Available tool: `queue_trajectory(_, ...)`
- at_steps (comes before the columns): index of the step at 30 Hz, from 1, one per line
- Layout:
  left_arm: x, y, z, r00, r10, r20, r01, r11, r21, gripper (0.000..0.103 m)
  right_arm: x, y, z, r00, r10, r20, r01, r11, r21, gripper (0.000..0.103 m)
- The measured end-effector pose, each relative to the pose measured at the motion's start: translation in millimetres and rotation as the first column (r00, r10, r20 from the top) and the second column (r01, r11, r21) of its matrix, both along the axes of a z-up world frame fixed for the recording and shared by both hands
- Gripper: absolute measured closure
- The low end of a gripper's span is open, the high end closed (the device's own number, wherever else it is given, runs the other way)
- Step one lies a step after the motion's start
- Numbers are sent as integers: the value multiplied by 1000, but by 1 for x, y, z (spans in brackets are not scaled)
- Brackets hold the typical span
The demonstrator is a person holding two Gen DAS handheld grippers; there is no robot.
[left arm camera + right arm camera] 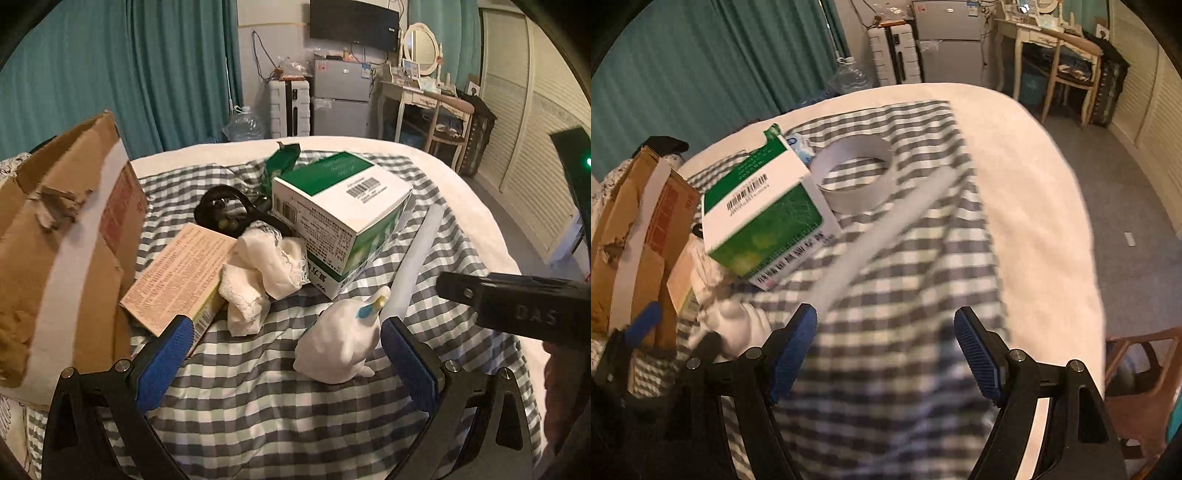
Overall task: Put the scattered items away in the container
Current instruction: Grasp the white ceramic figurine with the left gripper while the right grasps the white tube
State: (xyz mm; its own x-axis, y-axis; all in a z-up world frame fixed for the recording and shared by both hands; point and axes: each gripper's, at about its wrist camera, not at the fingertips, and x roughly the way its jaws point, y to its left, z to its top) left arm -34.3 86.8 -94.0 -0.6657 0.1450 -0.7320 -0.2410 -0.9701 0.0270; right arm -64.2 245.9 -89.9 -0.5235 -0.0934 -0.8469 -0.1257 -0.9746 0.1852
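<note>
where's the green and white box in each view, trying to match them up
Left wrist view: green and white box, centre, just above the white duck figure.
Right wrist view: the box, left of centre, blurred.
Shared landmark: the torn cardboard carton at each picture's left edge.

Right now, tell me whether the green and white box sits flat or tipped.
Tipped. The green and white box leans with one bottom edge raised, propped on the black scissors and crumpled cloth.

Grey-and-white checked cloth filling the lower frame, green-and-white box sitting centre, brown cardboard box showing left, teal curtains hanging upper left.
</note>
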Motion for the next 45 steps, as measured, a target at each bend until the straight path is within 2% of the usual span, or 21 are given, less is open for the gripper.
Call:
queue_trajectory(5, -2, 8, -8, 999, -19, -29, 18, 1000, -15, 0, -14, -9, -16, 1000, 12, 9, -12, 1000, -4, 26)
queue_trajectory(12, -7, 6, -8, 998, 13, -55, -11, 1000, 28, 3, -27, -20, -18, 999, 30, -14, -30, 1000, 5, 26)
queue_trajectory(17, -3, 14, -15, 998, -24, -51, 24, 1000, -11, 29, -45, -36, -21, 998, 63, -22, -62, 997, 53, 26)
queue_trajectory(19, -4, 15, -17, 998, -36, -42, 36, 999, -9, 34, -49, -39, -28, 998, 60, -5, -60, 995, 80, 27)
queue_trajectory(21, -4, 18, -19, 998, -55, -26, 55, 999, 3, 44, -49, -39, -34, 999, 54, 4, -54, 993, 106, 36)
queue_trajectory(22, -4, 19, -19, 998, -61, -29, 61, 998, 6, 56, -48, -39, -35, 999, 52, 0, -52, 992, 117, 41)
queue_trajectory(23, -4, 22, -18, 997, -69, -33, 70, 998, 0, 61, -47, -38, -35, 998, 58, 1, -58, 989, 133, 52)
queue_trajectory(25, -4, 26, -17, 996, -78, -38, 77, 997, -20, 61, -42, -36, -32, 996, 93, 1, -93, 987, 131, 66)
queue_trajectory(27, -6, 25, -16, 997, -76, -34, 76, 997, -7, 61, -35, -32, -28, 995, 101, 3, -101, 989, 107, 82)
queue_trajectory(29, -7, 21, -15, 997, -67, -24, 67, 998, 4, 61, -26, -26, -22, 995, 102, 6, -102, 991, 90, 90)
queue_trajectory(34, -5, 12, -2, 999, -28, -34, 29, 1000, 10, 61, -2, -14, -5, 996, 86, -8, -85, 994, 67, 90)
queue_trajectory(45, 18, -23, 62, 997, 11, -82, -1, 994, 109, 61, 64, -15, 60, 995, 62, -78, -56, 995, 79, 92)
